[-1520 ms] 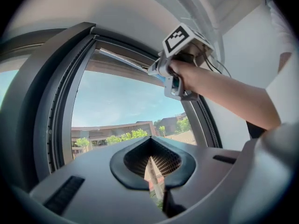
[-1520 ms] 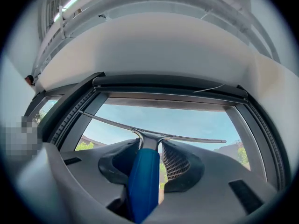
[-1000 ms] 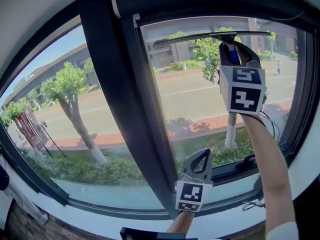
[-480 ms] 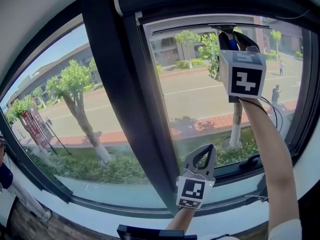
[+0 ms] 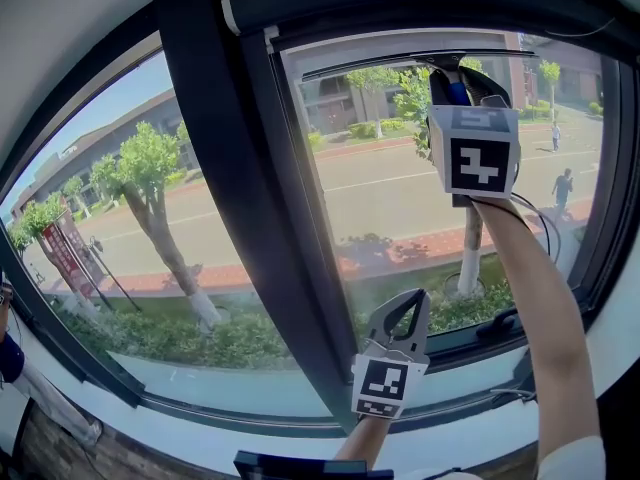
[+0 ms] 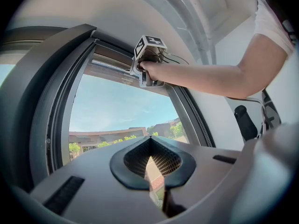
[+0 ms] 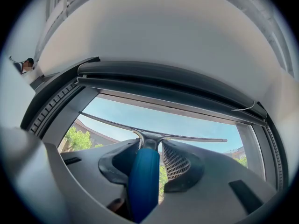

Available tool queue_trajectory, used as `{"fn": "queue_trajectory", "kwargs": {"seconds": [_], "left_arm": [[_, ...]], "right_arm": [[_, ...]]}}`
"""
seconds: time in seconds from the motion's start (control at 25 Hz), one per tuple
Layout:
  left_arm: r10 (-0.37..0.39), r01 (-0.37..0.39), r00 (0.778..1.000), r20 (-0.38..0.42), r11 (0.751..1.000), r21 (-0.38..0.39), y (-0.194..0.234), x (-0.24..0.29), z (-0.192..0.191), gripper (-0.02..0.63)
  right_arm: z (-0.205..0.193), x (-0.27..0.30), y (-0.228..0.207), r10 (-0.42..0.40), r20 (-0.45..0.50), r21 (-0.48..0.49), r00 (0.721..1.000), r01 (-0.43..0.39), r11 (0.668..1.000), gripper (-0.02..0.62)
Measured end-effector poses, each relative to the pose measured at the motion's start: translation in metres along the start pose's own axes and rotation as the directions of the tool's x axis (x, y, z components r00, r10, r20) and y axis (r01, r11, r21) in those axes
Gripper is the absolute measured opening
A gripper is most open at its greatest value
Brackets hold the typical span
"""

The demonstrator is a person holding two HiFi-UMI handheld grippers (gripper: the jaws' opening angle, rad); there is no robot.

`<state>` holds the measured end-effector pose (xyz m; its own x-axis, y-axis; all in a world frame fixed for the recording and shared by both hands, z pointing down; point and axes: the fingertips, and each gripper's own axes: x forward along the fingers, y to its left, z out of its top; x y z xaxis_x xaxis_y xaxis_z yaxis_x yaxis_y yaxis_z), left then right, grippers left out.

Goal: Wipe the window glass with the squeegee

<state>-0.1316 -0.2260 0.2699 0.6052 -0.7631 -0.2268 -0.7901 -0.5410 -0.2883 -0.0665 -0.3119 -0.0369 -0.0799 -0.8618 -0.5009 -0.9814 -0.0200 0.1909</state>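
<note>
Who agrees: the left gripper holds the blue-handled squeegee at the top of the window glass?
Wrong gripper: the right gripper holds the blue-handled squeegee at the top of the window glass, as the right gripper view shows; the left gripper is empty.

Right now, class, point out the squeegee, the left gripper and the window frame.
squeegee (image 7: 142,181): right gripper view, blue handle.
left gripper (image 6: 150,139): left gripper view, closed tips.
window frame (image 5: 255,198): head view, dark upright bar.

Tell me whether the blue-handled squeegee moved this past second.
Yes: the blue-handled squeegee rose; in the head view it sits closer to the dark top frame.
</note>
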Motion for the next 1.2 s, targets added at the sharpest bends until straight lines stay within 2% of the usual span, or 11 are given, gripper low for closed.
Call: {"fn": "queue_trajectory", "kwargs": {"seconds": [0.8, 1.2], "left_arm": [[0.033, -0.033, 0.999, -0.014, 0.999, -0.007, 0.005, -0.012, -0.005, 0.002], [0.028, -0.028, 1.000, -0.010, 0.999, -0.023, 0.005, -0.015, -0.008, 0.002]], "right_arm": [[-0.009, -0.009, 0.004, -0.016, 0.032, -0.032, 0.999, 0.017, 0.999, 0.149], [-0.027, -0.020, 0.010, -0.021, 0.039, -0.041, 0.999, 0.023, 0.999, 0.149]]}}
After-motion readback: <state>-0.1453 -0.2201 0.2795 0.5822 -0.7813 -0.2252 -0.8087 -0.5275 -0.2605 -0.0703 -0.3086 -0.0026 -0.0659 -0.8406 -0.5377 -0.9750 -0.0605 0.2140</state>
